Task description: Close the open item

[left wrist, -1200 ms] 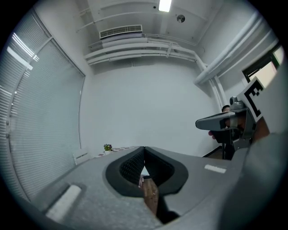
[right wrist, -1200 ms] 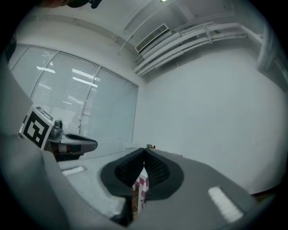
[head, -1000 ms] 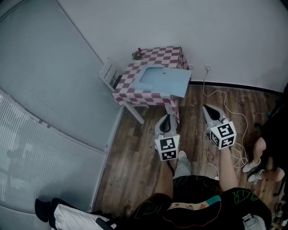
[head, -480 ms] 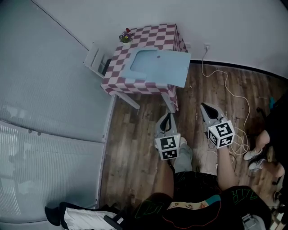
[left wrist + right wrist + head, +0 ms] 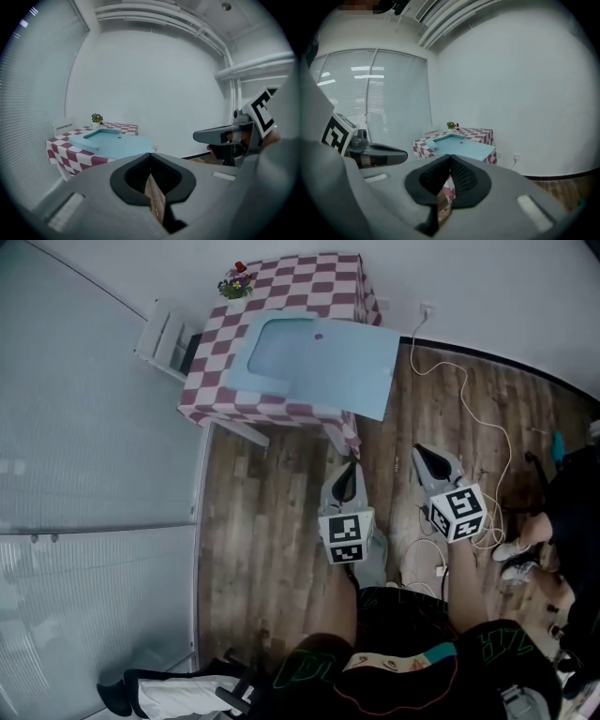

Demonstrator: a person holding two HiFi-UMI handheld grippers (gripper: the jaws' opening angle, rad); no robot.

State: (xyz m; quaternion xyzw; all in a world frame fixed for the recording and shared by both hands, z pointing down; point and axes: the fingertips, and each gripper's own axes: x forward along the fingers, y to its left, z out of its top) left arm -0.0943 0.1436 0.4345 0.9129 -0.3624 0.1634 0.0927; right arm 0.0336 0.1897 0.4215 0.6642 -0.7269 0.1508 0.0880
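Red-and-white checked-cloth table (image 5: 211, 399) against white wall (image 5: 469, 277); light-blue flat plastic case (image 5: 319, 362) on it, small potted plant (image 5: 234, 282) at far-left corner. White slatted rack (image 5: 164, 334) left of table. Before table, side by side: left gripper (image 5: 352, 465), right gripper (image 5: 419, 452).

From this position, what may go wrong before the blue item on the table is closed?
1. A white cable lies in loops on the floor on the way to the table; a foot may catch it.
2. The blue item sticks out past the table's near corner, so a hard push may slide or tip it.
3. The small plant at the far corner may get knocked.
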